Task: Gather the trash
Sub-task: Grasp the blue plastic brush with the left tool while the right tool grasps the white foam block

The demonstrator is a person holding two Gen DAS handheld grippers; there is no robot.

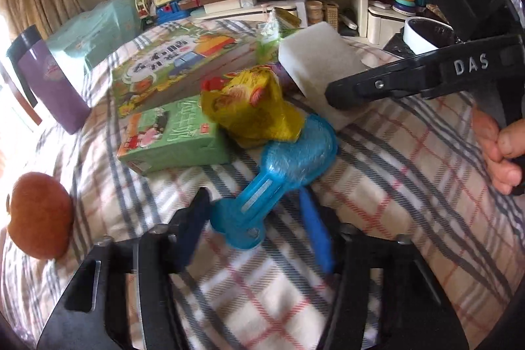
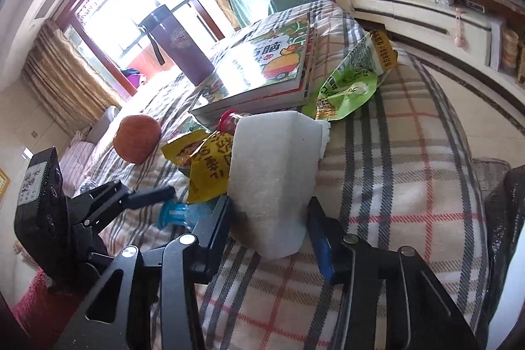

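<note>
Trash on the plaid blanket (image 1: 393,186), fingers closing in on two pieces.
My left fingers (image 1: 259,218) straddle the translucent blue plastic bottle (image 1: 282,173), half-open, grip uncertain; a crumpled yellow snack wrapper (image 1: 256,110) lies on it. My right fingers (image 2: 269,228) bracket the white foam block (image 2: 272,173), seemingly touching it.

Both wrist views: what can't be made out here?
- Left gripper contact on the blue plastic toy: left view, motion blur smears the fingers.
- Right gripper grip on the white foam block: right view, block hides the pads' inner faces.
- Yellow snack wrapper: right view, foam block covers part.
- Bin: left view, right gripper body hides most.
</note>
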